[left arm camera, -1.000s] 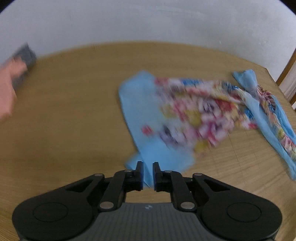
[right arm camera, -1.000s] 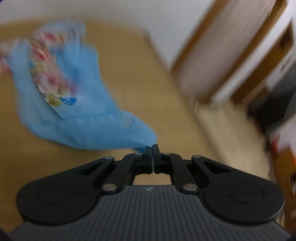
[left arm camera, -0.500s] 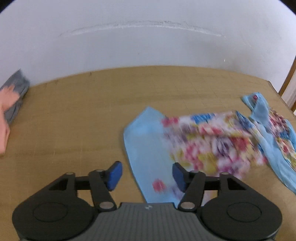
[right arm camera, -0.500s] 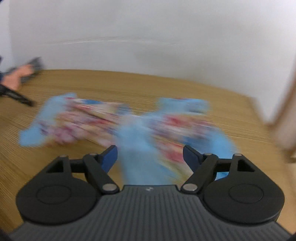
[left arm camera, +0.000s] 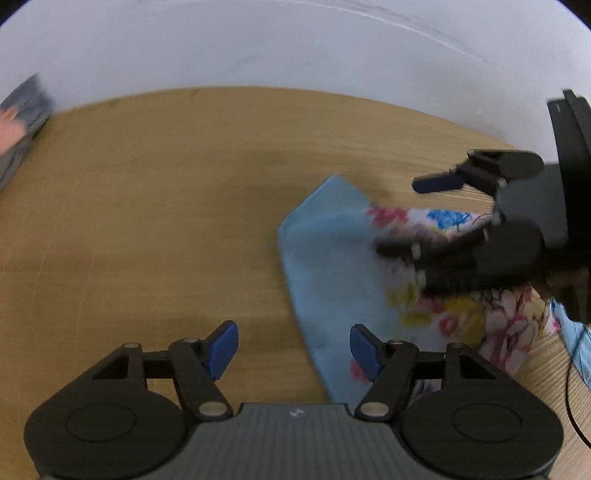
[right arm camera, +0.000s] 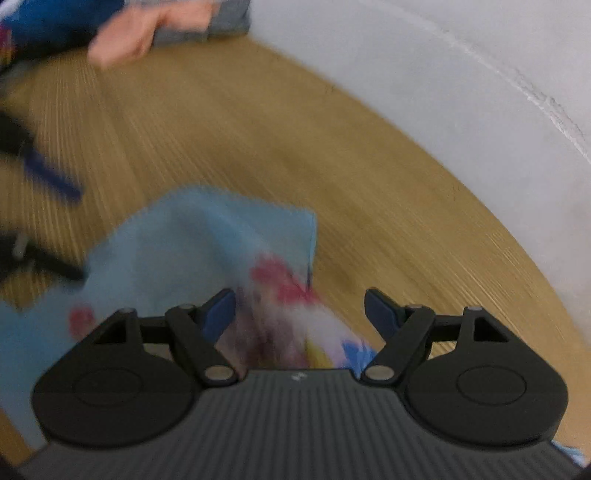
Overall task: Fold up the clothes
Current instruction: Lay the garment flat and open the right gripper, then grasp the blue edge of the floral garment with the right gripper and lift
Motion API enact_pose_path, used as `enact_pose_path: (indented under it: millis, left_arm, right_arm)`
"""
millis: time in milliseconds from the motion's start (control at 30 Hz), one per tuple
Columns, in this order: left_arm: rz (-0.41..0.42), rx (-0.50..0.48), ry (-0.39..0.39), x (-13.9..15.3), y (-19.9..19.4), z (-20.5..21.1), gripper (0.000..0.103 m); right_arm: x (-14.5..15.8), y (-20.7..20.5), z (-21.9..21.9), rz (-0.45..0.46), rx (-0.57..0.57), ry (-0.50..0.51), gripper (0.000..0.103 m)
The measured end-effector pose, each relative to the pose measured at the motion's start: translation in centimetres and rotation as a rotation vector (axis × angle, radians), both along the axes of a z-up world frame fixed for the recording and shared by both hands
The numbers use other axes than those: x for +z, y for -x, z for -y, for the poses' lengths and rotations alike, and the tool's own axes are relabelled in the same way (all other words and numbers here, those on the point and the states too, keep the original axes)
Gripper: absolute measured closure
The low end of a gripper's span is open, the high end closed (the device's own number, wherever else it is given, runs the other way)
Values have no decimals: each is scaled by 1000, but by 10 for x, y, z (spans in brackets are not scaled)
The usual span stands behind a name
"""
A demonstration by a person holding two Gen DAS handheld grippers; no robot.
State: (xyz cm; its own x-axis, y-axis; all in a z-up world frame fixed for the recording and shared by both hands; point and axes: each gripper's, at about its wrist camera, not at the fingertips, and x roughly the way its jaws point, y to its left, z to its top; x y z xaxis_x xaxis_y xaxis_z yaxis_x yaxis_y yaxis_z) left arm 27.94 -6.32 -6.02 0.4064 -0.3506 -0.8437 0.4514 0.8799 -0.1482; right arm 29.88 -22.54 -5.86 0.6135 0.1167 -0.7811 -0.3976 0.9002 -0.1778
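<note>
ITEM 1 – garment (left arm camera: 332, 266): light-blue cloth w/ floral print panel, lying loosely bunched on the desk (left arm camera: 166, 206), toward its right side in the left-wrist view, well short of the far edge by the wall (left arm camera: 295, 48). One blue corner points at the far edge. Not yet flat; no neat fold visible.

ITEM 2 – left gripper (left arm camera: 293, 349): tongs wide apart, nothing between the pads. Right pad sits over the garment's near edge, left pad over bare wood.

ITEM 3 – right gripper (right arm camera: 299, 310): jaws apart and closing at this moment; printed part of the cloth lies under and between them, pads not pressing on it. View is motion-blurred.

ITEM 4 – a hand (right arm camera: 144, 29) at the desk's far left corner, resting on grey fabric (right arm camera: 207, 26); sleeve dark blue.

STEP (est.): between folds – both tongs free, repositioning for a fresh grab. Next move likely needs each gripper on its own edge or corner of the garment, cloth pulled flat before doubling over. Risk: pinching several layers in the bunched print area.

VIEW DIFFS: left wrist shows the right gripper from the side, hovering over the print, plus most of the garment's spread. Right wrist shows the hand and grey fabric more clearly, the left gripper only as a blurred dark shape at frame left.
</note>
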Motion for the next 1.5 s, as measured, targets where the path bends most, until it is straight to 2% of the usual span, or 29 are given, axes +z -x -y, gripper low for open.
enact_pose_path:
  millis: [33, 67, 100, 167, 300, 433, 567, 667, 733, 800, 867, 933, 1067, 1200, 1233, 1367, 1400, 1467, 1500]
  left_arm:
    - [-8, 22, 15, 0, 7, -6, 34]
    - [-18, 47, 32, 0, 13, -11, 34]
    - [-30, 79, 48, 0, 18, -16, 34]
    - [-42, 147, 74, 2, 30, -24, 34]
    - [-36, 207, 108, 5, 62, -38, 34]
    - [-32, 268, 99, 11, 101, -59, 34]
    - [-27, 329, 112, 20, 135, -87, 34]
    - [-4, 354, 118, 30, 150, -107, 34]
    - [14, 359, 135, 37, 158, -122, 34]
    - [18, 357, 154, 40, 163, -138, 34]
    - [11, 340, 161, 39, 169, -151, 34]
    - [-8, 310, 168, 37, 173, -164, 34]
    - [-49, 247, 176, 24, 182, -183, 34]
    - [-73, 180, 162, 15, 188, -188, 34]
    - [-79, 165, 159, 14, 187, -186, 33]
    - [-93, 125, 150, 12, 181, -168, 33]
    - [-95, 117, 146, 12, 178, -163, 33]
    - [-99, 89, 139, 12, 174, -151, 33]
    - [-95, 76, 130, 12, 173, -144, 33]
  right_arm:
    - [1, -3, 3, -24, -15, -49, 57]
    - [3, -6, 6, -48, -30, -98, 83]
    - [3, -7, 5, -53, -43, -104, 96]
    - [5, -6, -2, -25, -59, -42, 98]
    - [28, -4, -1, 19, -106, -81, 99]
    - [86, 22, -6, 123, -138, -131, 99]
    - [157, 42, -12, 229, -191, -301, 99]
    - [209, 66, -25, 340, -214, -388, 99]
    - [236, 86, -43, 394, -174, -423, 99]
    - [250, 103, -68, 392, -89, -400, 99]
    - [246, 116, -93, 357, -39, -354, 98]
    - [225, 124, -109, 285, -60, -333, 97]
    - [144, 144, -121, 54, -132, -363, 96]
    - [93, 181, -117, -63, -195, -316, 95]
    - [89, 184, -113, -57, -194, -273, 94]
    - [86, 184, -80, 20, -176, -75, 70]
    - [87, 181, -70, 43, -181, -36, 68]
    - [85, 169, -47, 79, -208, 19, 58]
    - [81, 160, -37, 93, -220, 39, 56]
